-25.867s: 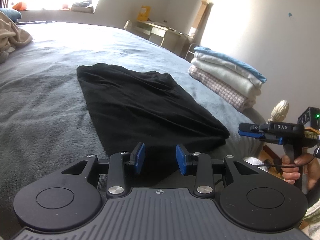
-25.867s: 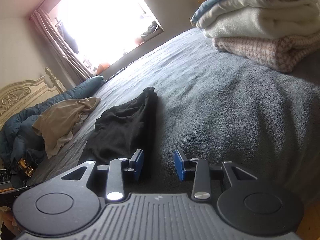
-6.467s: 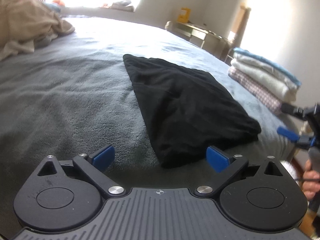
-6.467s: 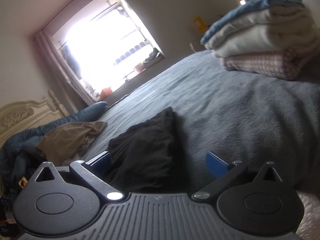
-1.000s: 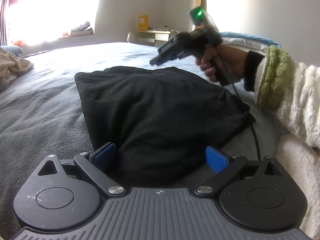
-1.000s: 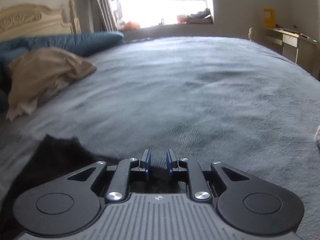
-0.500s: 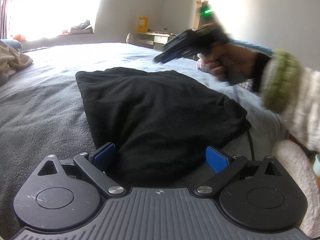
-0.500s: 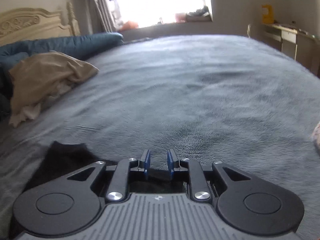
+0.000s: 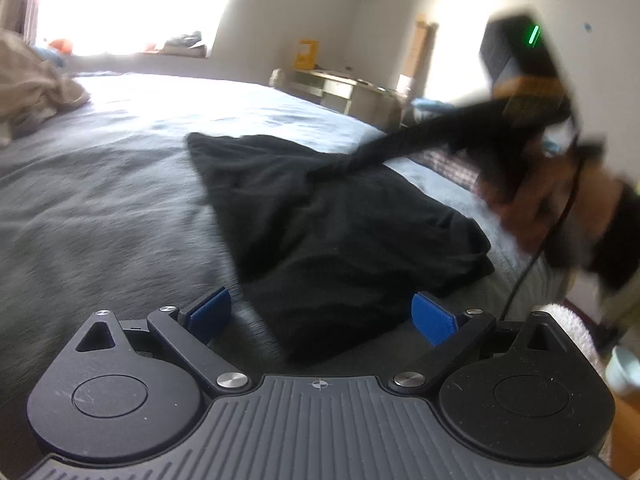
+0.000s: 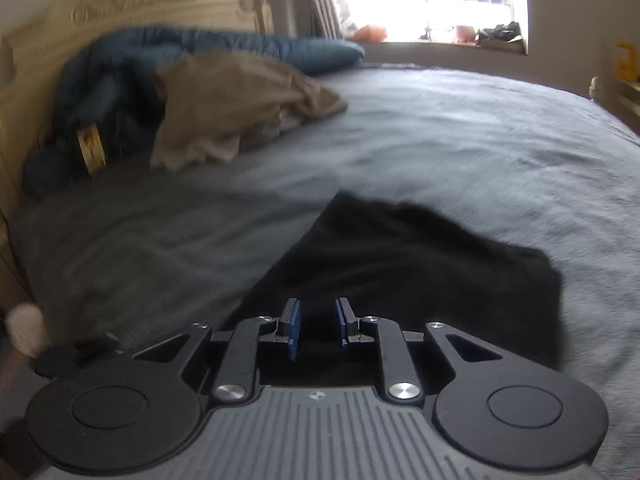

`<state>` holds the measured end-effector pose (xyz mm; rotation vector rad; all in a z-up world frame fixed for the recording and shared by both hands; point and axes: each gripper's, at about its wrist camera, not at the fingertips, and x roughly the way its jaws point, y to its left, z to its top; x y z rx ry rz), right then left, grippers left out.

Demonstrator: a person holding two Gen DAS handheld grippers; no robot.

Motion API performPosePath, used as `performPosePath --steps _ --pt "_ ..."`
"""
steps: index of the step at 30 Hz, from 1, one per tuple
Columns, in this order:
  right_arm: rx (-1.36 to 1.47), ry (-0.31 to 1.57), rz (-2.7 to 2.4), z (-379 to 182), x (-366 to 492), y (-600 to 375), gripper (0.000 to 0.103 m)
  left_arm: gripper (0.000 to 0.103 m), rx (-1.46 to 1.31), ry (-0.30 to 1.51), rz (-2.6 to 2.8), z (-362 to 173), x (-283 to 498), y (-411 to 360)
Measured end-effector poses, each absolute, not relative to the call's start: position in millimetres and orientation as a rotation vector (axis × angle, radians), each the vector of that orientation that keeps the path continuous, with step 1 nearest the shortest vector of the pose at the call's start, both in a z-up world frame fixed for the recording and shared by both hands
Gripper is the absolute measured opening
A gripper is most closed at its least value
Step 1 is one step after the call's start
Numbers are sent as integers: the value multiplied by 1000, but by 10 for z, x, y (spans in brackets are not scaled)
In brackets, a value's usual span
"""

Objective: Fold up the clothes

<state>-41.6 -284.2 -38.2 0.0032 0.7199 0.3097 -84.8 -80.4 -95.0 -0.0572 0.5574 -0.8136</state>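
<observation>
Left wrist view: the left gripper (image 9: 322,316) has its blue pads (image 9: 210,312) spread wide with nothing pinched. They straddle the near corner of the black fabric garment (image 9: 340,248), which lies between them without touching either. The garment lies on the grey fleece bed cover (image 9: 100,208), near the bed's right edge. Its far part is drawn up into a ridge towards the right, where a person's hand (image 9: 532,208), blurred, grips the other tool. Beyond it a folded pile of plaid and pale textiles (image 9: 452,164) sits at the bed's right side, and a pale desk (image 9: 340,88) stands against the far wall.

From the right wrist, the right gripper (image 10: 317,326) has its pads set narrow, and black cloth fills the slot between them; they appear to pinch an edge of the garment, which spreads away beyond the fingers. Further off to the left lie a crumpled beige cloth (image 10: 240,108), a dark blue duvet (image 10: 240,46) and a carved cream headboard (image 10: 132,8).
</observation>
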Motion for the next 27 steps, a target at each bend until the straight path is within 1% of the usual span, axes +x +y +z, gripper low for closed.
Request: performPosePath --steps 3,4,7,8,10,13,14,16,20,22,26,27 --pt "-74 760 312 -671 -352 -2514 21 98 -80 557 -766 -916 -871 -539" --pt "-110 744 318 -695 -399 -2391 21 98 -85 558 -748 -908 -869 -444" --pt "-153 687 452 -628 -606 -2091 21 98 -108 559 -703 -891 -850 -178" --pt "-158 678 485 -597 -680 -2034 18 98 -115 562 -693 -893 -837 -119" --pt "-196 652 441 -556 -777 -2003 18 98 -122 560 -674 -887 -819 -27" --pt "-97 654 330 -562 -810 -2217 19 98 -126 543 -651 -858 -811 65" --pt "-52 670 312 -601 -822 -2285 21 98 -129 536 -647 -841 -817 89" --pt "-11 701 322 -691 -875 -2318 22 98 -135 525 -643 -813 -820 135" --pt "-53 655 429 -695 -1140 -2100 22 98 -135 528 -629 -801 -789 131" --pt "-57 622 466 -662 -1241 -2045 19 98 -133 531 -621 -797 -774 120" --pt "34 569 348 -669 -1196 -2271 22 98 -119 522 -617 -766 -786 59" --pt "43 584 348 -718 -1189 -2271 22 98 -114 522 -616 -759 -787 36"
